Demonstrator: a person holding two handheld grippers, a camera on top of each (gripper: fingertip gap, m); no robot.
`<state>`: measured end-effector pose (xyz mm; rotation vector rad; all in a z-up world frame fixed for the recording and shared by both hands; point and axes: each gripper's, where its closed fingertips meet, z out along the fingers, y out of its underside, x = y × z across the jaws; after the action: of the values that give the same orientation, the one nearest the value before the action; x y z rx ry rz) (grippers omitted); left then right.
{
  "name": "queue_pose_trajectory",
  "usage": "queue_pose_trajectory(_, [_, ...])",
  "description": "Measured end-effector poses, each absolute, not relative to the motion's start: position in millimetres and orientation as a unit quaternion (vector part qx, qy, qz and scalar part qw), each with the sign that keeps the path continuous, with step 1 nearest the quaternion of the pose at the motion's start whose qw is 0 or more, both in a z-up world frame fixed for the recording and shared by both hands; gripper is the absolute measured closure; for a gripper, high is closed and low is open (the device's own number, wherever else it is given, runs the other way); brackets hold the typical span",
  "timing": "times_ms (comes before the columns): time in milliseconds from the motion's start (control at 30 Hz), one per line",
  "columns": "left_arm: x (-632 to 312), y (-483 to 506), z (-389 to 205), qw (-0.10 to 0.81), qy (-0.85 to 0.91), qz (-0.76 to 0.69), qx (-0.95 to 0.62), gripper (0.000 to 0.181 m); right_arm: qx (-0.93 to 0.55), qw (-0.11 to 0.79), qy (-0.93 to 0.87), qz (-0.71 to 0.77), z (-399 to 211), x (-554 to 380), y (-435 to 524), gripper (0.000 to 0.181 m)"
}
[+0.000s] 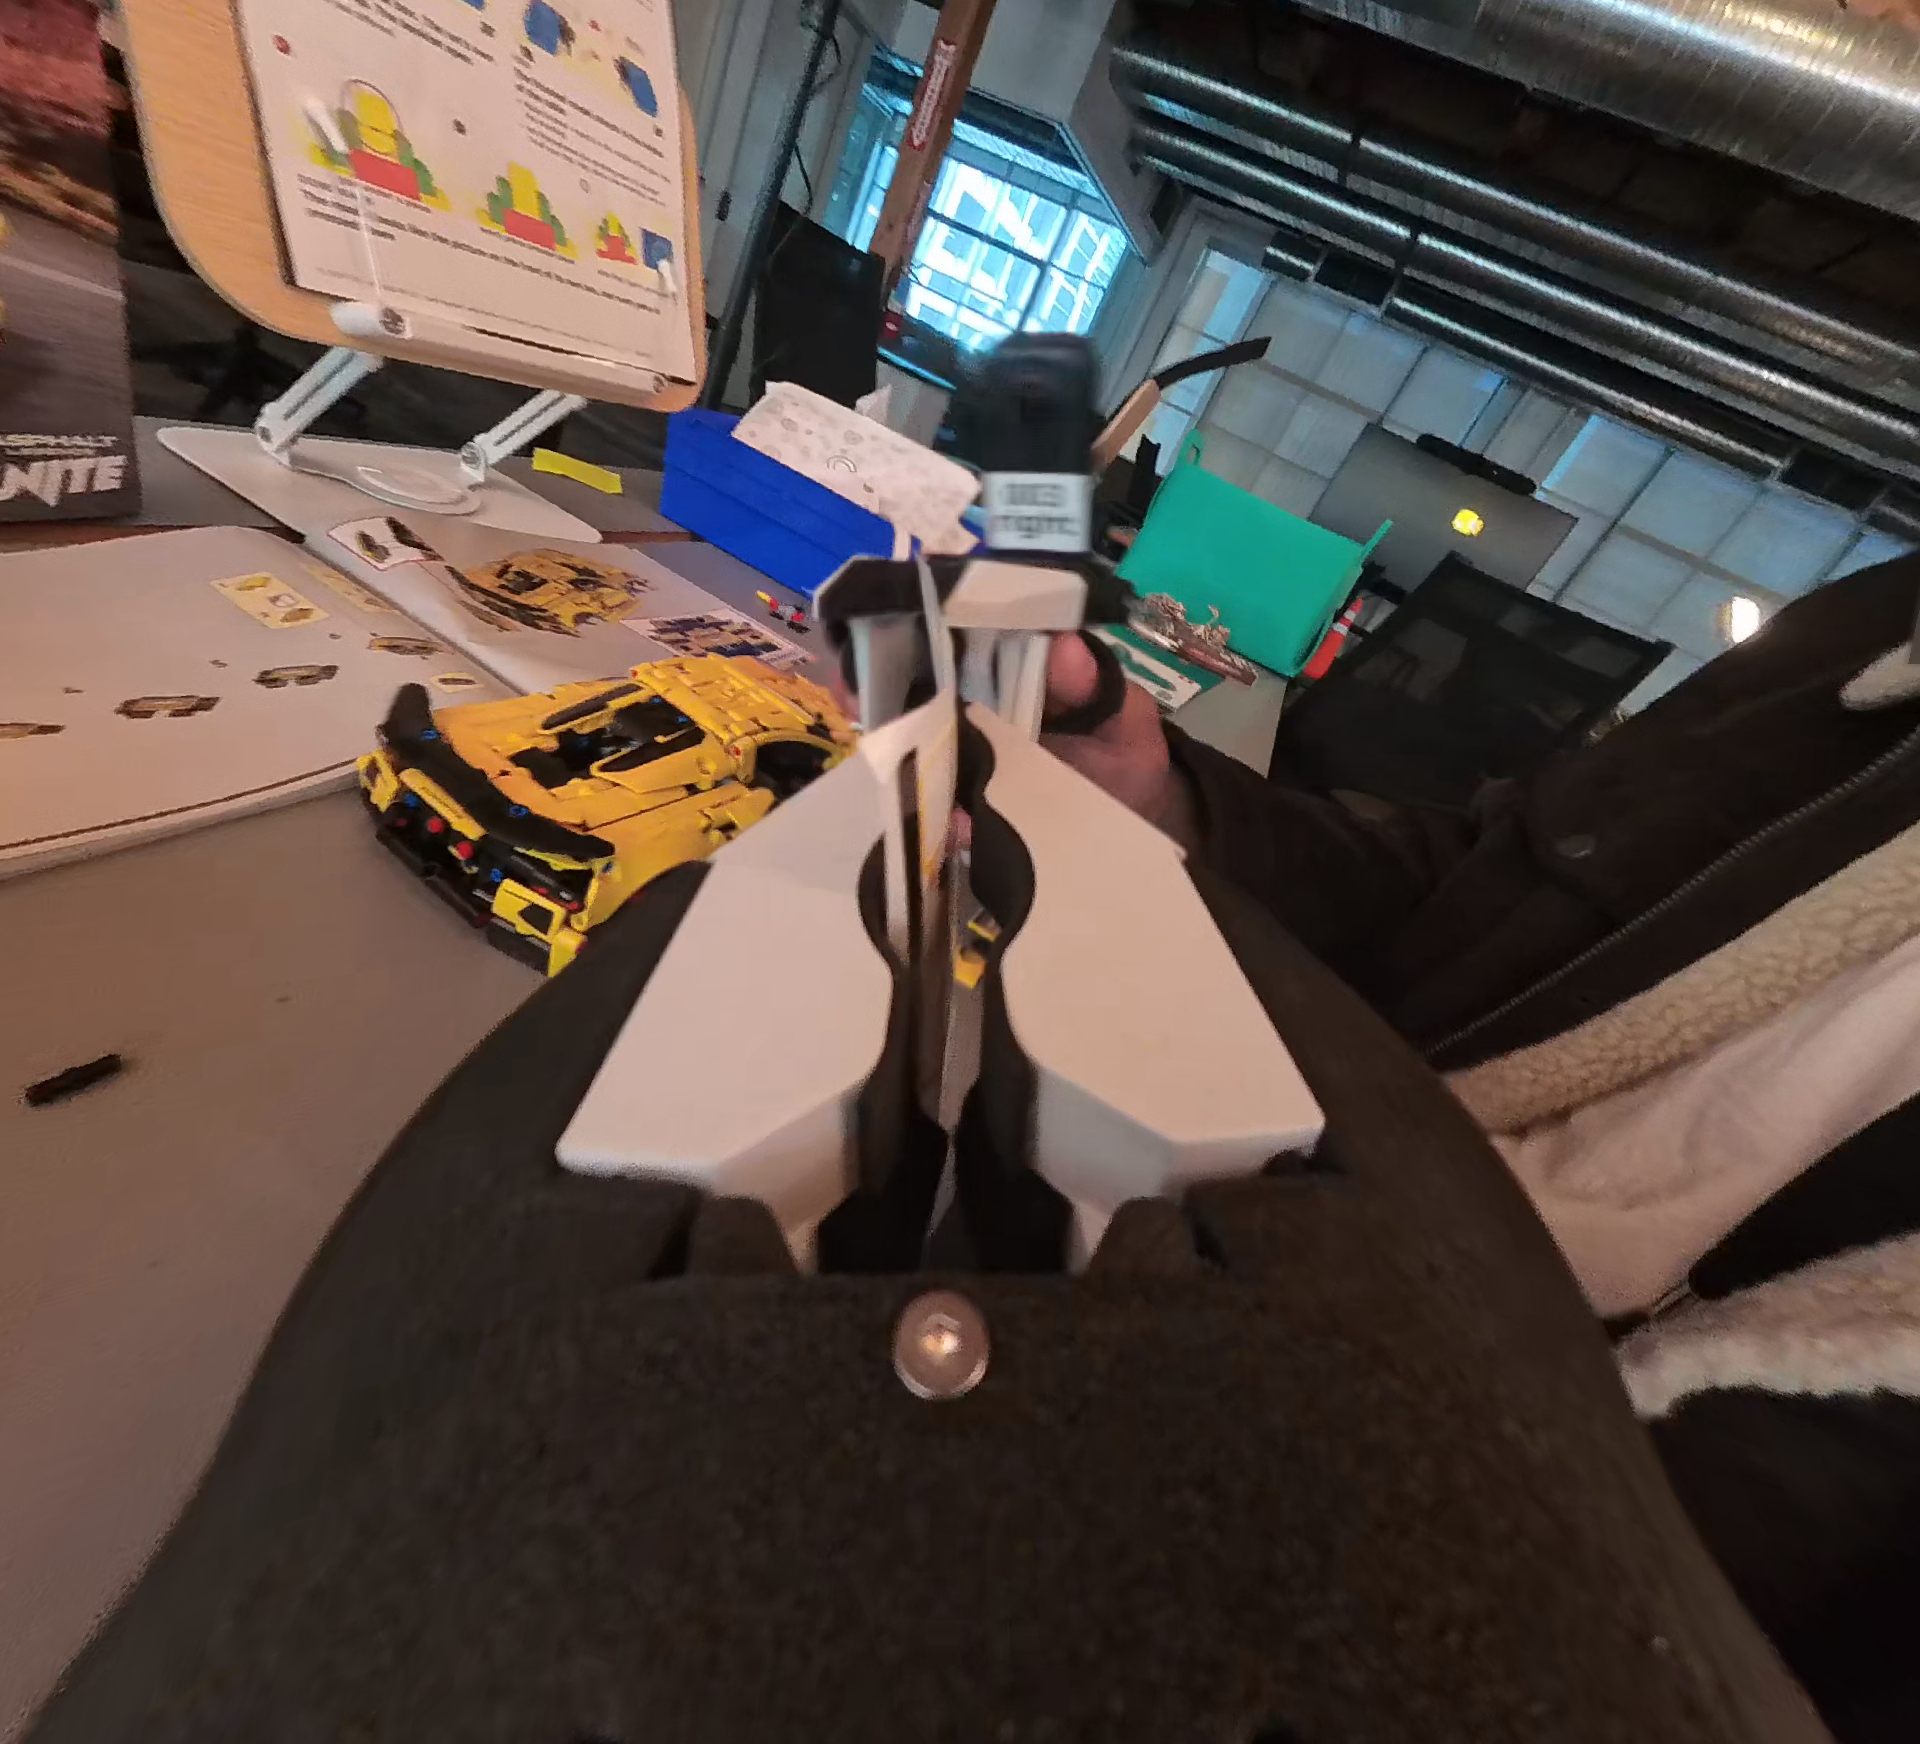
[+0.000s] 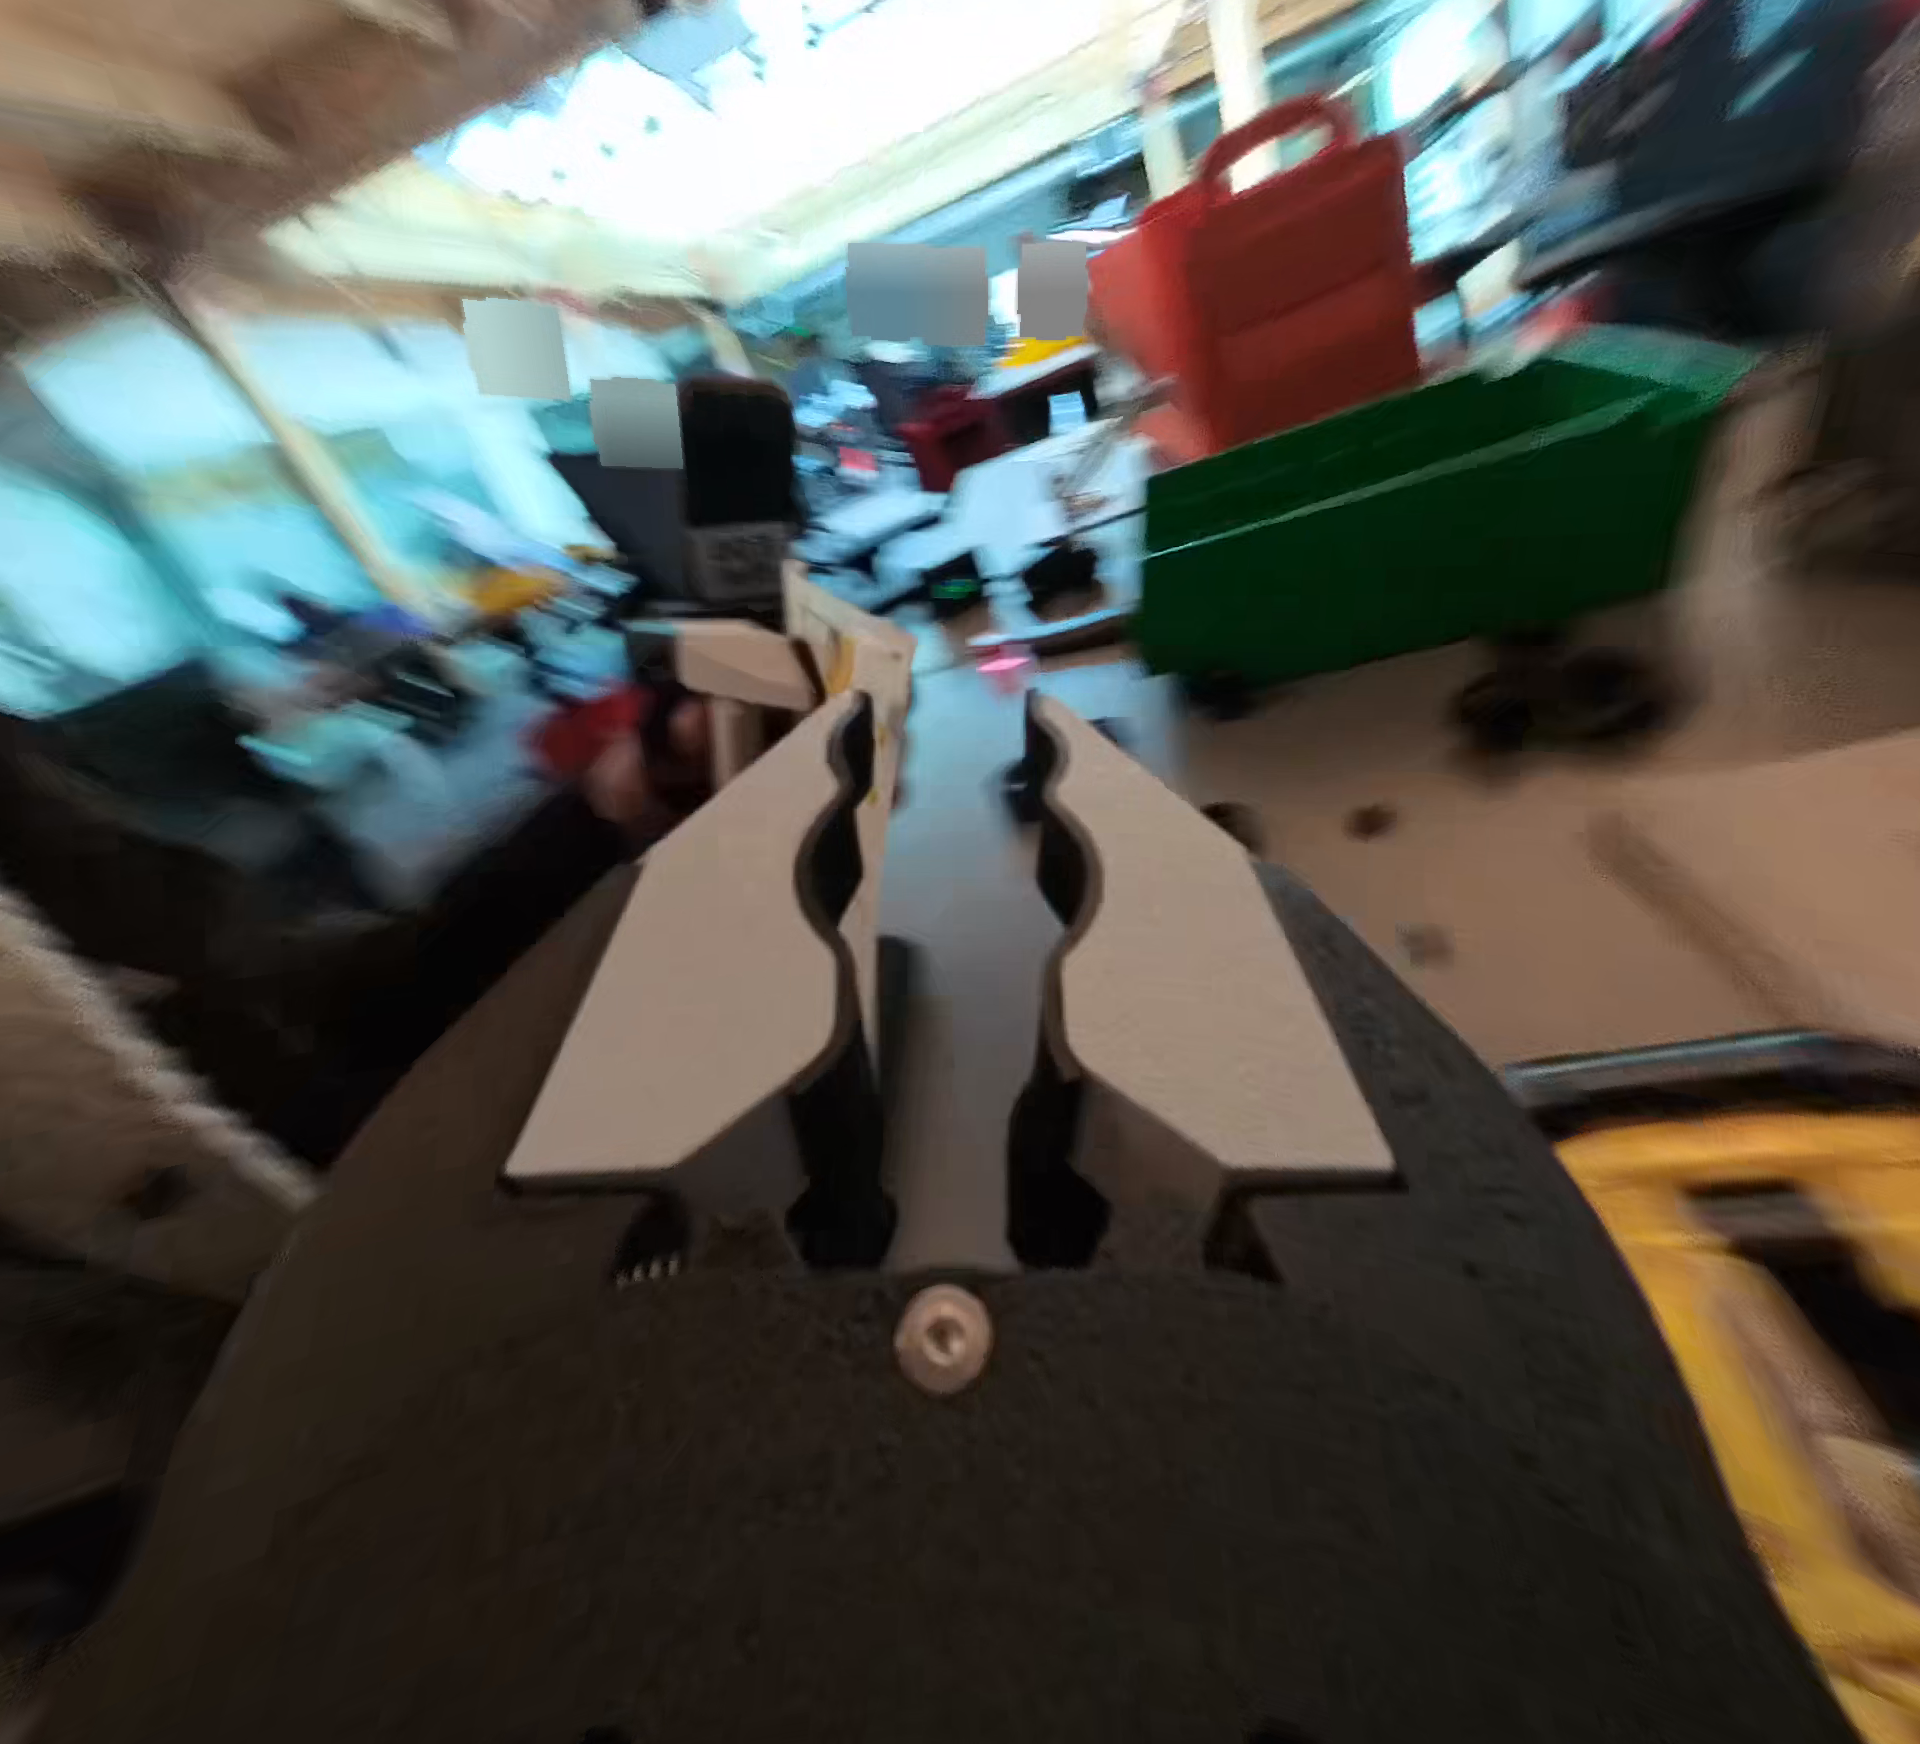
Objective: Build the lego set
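My left gripper (image 1: 940, 749) is shut on a thin white and yellow sheet (image 1: 940, 863) that stands edge-on between its white fingers (image 1: 769, 988). The right gripper (image 1: 977, 614) faces it just beyond, held by a hand, with its fingers at the sheet's far end. In the blurred right wrist view, my right gripper (image 2: 945, 707) is open, and the sheet (image 2: 868, 655) lies along the inside of its left finger. The left gripper (image 2: 743, 655) shows beyond. A built yellow lego car (image 1: 592, 780) sits on the grey table (image 1: 208, 1019) to the left.
An open instruction booklet (image 1: 540, 593) and a stand with a printed page (image 1: 447, 84) are behind the car. A blue bin (image 1: 748, 489) and a green bin (image 1: 1236, 572) stand farther back. A small black piece (image 1: 73, 1076) lies at the left. A person's jacket (image 1: 1558, 863) fills the right. One gripper's finger ends stand about 5 cm off the other's.
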<state>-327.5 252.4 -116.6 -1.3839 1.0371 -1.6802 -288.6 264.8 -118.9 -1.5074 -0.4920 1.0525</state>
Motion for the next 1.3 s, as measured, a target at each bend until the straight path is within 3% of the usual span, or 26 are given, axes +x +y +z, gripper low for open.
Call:
queue_pose_trajectory(67, [-330.9, 258.7, -114.5, 0.362, 0.388, -0.65, -0.544, 0.181, -0.612, 0.663, -0.287, 0.323, -98.0, -288.8, 252.4, 0.132])
queue_pose_trajectory(133, [-332.2, 258.7, -113.6, 0.363, 0.39, -0.649, -0.543, 0.181, -0.556, 0.708, -0.336, 0.277, -78.8, -307.4, 228.0, 0.123])
queue_pose_trajectory(300, [-327.6, 233.8, -104.9, 0.351, 0.428, -0.664, -0.502, 0.181, -0.572, 0.678, -0.394, 0.239, -110.2, -350.5, 219.8, 0.108])
queue_pose_trajectory(633, [-326.1, 200.5, -99.4, 0.342, 0.489, -0.675, -0.434, 0.181, -0.576, 0.563, -0.344, 0.482, -107.4, -353.8, 197.7, 0.127])
queue_pose_trajectory(833, [-328.2, 194.2, -96.4, 0.344, 0.504, -0.667, -0.428, 0.181, -0.58, 0.538, -0.344, 0.505, -110.6, -345.6, 198.1, 0.165])
queue_pose_trajectory(1100, [-329.1, 189.0, -99.8, 0.356, 0.533, -0.632, -0.435, 0.181, -0.573, 0.484, -0.321, 0.579, -107.1, -345.4, 190.1, 0.157])
queue_pose_trajectory(1300, [-328.3, 185.1, -101.4, 0.365, 0.554, -0.601, -0.446, 0.181, -0.567, 0.492, -0.317, 0.579, -103.9, -338.4, 192.6, 0.171])
